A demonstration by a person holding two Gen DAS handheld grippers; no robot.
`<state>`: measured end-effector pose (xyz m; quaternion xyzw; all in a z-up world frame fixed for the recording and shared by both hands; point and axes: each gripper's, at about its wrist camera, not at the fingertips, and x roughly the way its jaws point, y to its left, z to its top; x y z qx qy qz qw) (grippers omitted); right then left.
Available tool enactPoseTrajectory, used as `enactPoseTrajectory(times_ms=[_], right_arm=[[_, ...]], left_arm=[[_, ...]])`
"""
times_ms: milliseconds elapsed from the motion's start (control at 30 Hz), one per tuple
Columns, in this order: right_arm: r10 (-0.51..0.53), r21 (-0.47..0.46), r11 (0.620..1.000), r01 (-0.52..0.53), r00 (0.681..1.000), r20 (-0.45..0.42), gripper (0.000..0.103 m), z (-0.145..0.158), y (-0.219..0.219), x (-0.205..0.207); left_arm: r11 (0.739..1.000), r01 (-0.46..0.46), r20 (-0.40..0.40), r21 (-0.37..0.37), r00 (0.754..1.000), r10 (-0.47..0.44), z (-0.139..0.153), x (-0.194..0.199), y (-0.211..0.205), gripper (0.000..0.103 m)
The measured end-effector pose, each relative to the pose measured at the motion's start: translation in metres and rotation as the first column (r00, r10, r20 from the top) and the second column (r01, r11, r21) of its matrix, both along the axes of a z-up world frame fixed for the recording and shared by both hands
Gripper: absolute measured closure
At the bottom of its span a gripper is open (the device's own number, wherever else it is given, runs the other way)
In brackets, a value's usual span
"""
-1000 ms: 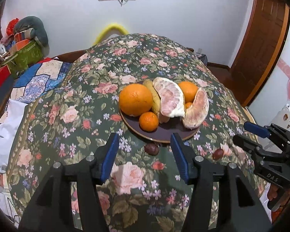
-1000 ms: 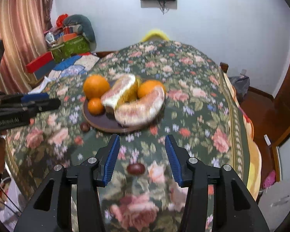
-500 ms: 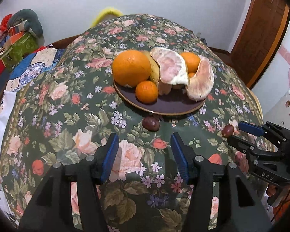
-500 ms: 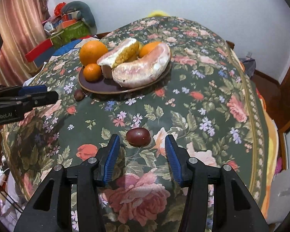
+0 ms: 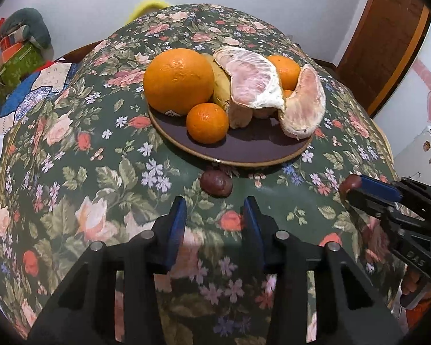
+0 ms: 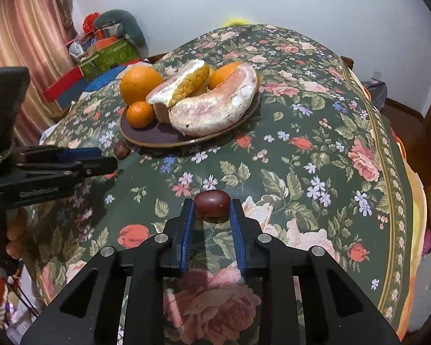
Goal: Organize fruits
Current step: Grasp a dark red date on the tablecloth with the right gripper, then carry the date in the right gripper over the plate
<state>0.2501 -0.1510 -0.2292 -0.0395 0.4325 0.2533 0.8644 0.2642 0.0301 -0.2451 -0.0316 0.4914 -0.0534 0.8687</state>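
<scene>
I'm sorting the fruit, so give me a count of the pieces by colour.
Orange: 3, large orange, small orange, back orange
Pink: 2, pomelo piece, second pomelo piece
Yellow: 1, banana
Dark red: 2, loose fruit, gripped fruit
Total: 8

One plate (image 5: 244,149) carries three oranges (image 5: 178,82), two peeled pomelo pieces (image 5: 252,83) and one banana (image 5: 219,86); two brown fruits (image 5: 216,184) lie off it.
</scene>
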Motion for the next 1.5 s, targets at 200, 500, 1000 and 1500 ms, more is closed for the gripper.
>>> enactPoseTrajectory(times_ms=[200,500,1000,1500], right_arm=[[-0.002,0.016,1.000,0.002,1.000,0.012,0.081,0.005,-0.001,0.004],[0.005,0.031,1.000,-0.005,1.000,0.012,0.080,0.005,0.005,0.008],[0.031,0.077,0.996,-0.036,0.997,0.065,0.080,0.026,0.034,0.026],[0.082,0.064,0.994,-0.087,0.994,0.066,0.080,0.021,0.059,0.043]], left_arm=[[1.000,0.001,0.002,0.011,1.000,-0.001,-0.004,0.012,-0.002,0.070],[0.999,0.028,0.033,0.034,0.999,-0.029,-0.001,0.007,-0.004,0.084],[0.999,0.040,0.100,-0.031,0.994,-0.036,0.029,0.011,-0.003,0.084],[0.997,0.044,0.069,-0.068,0.997,-0.040,0.014,0.028,0.001,0.079]])
